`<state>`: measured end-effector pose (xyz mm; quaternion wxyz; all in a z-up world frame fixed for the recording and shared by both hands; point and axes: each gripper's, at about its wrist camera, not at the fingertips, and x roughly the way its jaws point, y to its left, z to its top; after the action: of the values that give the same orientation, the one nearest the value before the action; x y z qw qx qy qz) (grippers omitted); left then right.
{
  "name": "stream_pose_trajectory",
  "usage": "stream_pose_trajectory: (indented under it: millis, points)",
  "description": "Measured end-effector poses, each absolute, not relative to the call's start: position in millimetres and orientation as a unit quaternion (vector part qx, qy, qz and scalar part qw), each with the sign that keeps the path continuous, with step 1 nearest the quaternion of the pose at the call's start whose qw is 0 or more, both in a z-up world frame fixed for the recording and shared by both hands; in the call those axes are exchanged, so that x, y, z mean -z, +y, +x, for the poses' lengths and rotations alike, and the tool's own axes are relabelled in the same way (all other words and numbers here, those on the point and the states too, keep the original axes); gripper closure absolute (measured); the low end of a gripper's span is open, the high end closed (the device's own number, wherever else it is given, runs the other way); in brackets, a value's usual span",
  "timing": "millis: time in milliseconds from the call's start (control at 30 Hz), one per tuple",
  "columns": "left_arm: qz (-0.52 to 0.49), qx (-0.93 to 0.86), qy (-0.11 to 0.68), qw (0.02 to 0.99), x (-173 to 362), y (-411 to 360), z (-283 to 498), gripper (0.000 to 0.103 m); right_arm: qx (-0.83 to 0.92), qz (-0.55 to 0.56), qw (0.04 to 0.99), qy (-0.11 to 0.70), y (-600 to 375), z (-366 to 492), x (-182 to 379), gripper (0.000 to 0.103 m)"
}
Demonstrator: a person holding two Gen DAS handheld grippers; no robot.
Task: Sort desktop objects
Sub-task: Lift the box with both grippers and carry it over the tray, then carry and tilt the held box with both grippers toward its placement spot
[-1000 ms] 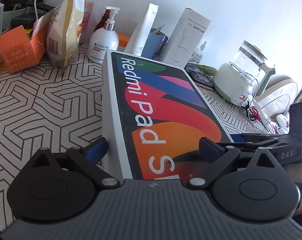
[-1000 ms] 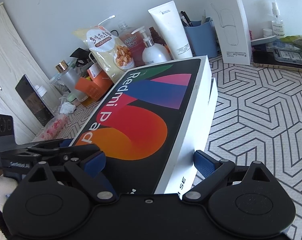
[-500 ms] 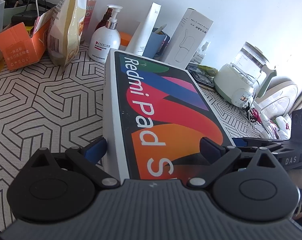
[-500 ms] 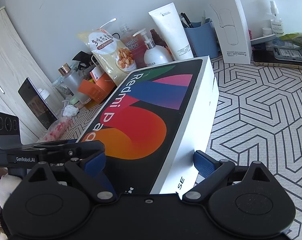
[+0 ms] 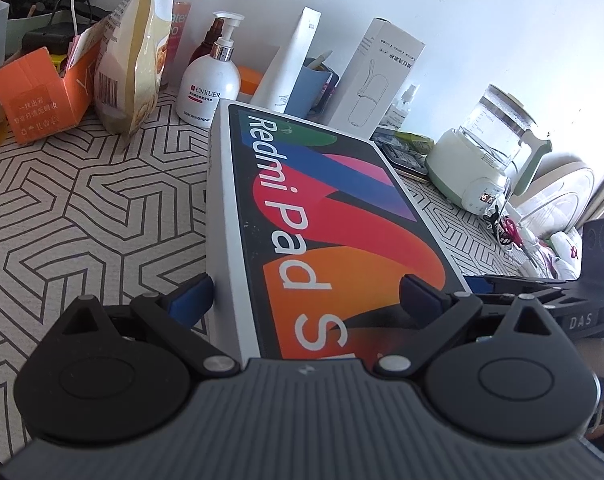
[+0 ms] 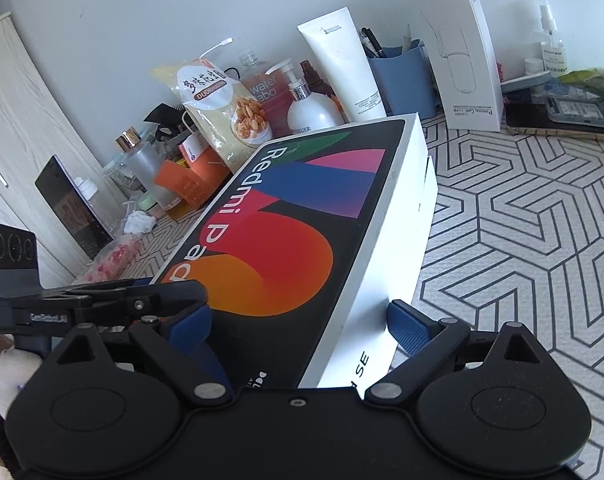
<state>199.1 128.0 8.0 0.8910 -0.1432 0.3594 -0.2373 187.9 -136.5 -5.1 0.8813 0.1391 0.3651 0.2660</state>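
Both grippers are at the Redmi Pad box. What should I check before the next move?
1. Left gripper astride the near end of the Redmi Pad box: ok.
2. Right gripper astride the same end: ok.
3. Pads pressing firmly on the box: cannot tell.
4. Room beyond the box's far end: not ok. The pump bottle and white tube stand close behind it.
5. Box flat on the patterned mat: cannot tell.

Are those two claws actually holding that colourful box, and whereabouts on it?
Both straddle the near end of the box, the left gripper at its left corner, the right gripper at its right corner. Whether the fingers actually clamp it cannot be told.
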Motion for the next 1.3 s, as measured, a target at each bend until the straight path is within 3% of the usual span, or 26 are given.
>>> stream_pose_trajectory:
  millis: [567, 1300]
  points:
    - [-0.157, 0.234, 0.372, 0.884, -4, 130, 206, 0.004, -0.259, 0.152, 0.879, 0.371, -139, 194, 9, 0.005]
    - [-0.168, 0.225, 0.374, 0.884, -5, 140, 204, 0.004, -0.260, 0.130, 0.906, 0.307, -137, 179, 4, 0.005]
